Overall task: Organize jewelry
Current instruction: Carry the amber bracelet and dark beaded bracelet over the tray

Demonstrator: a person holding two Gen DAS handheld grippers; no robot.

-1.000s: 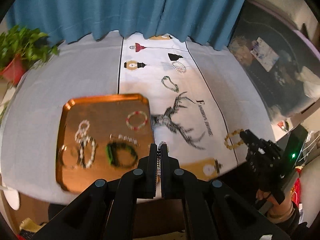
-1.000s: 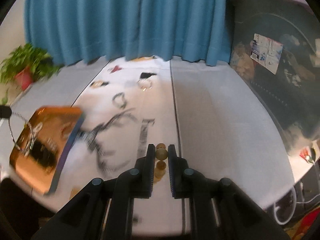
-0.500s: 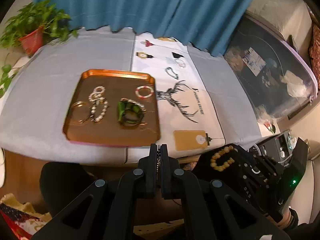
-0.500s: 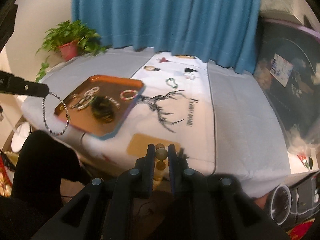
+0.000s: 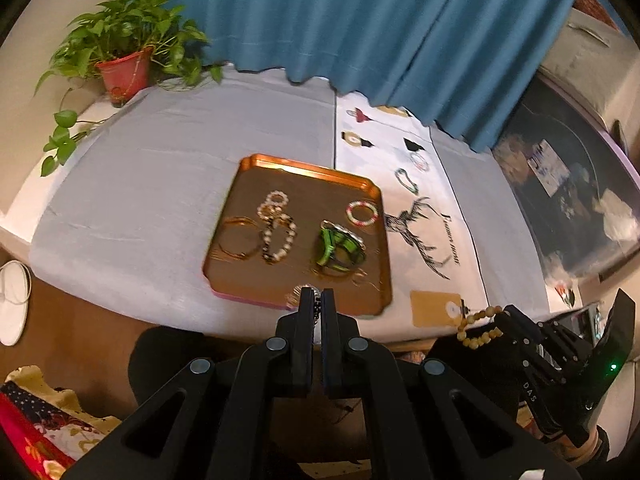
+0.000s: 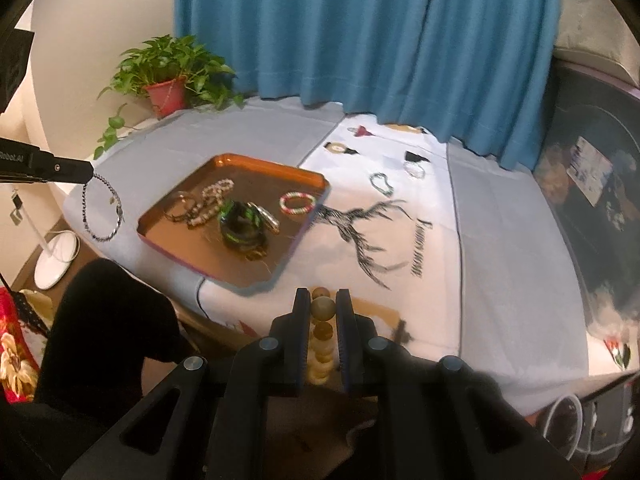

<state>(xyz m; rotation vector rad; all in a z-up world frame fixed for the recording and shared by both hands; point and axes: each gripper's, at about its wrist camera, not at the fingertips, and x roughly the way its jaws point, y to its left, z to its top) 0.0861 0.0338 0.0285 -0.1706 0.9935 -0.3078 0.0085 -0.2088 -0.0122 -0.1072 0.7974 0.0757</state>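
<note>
A grey cloth-covered table (image 5: 132,200) is recorded in both wrist views, with a white runner (image 5: 424,216) printed with a black antlered stag lying along it and a pleated blue curtain (image 5: 360,28) behind. A leafy plant in a red pot (image 5: 124,72) stands at the far left corner.

A rectangular copper-coloured tray (image 5: 256,280), glossy and with a raised rim, sits on the cloth, touching the runner's edge. In it are seen a thin gold hoop, a string of pale and dark beads, a red-and-white beaded ring (image 5: 362,213), and a bright green banded bracelet (image 5: 340,246). Two small bracelets (image 6: 382,184) lie loose on the runner beyond the stag.

Left wrist view only: the right gripper (image 5: 502,322) is seen from outside, low at the right, with a loop of round amber beads (image 5: 478,326) hanging from its tip off the table's near edge. The left gripper (image 5: 317,304) has its fingers pressed together on a thin metallic chain; only a short glint is visible between them.

Right wrist view only: that chain is shown whole as a slim silver link bracelet (image 6: 102,210), hanging in an open loop from the left gripper's tip (image 6: 90,170) over the table's left edge. The right gripper's fingers (image 6: 302,308) stand narrow, clamped on the amber beads (image 6: 323,309), smooth spheres stacked in a line.
</note>
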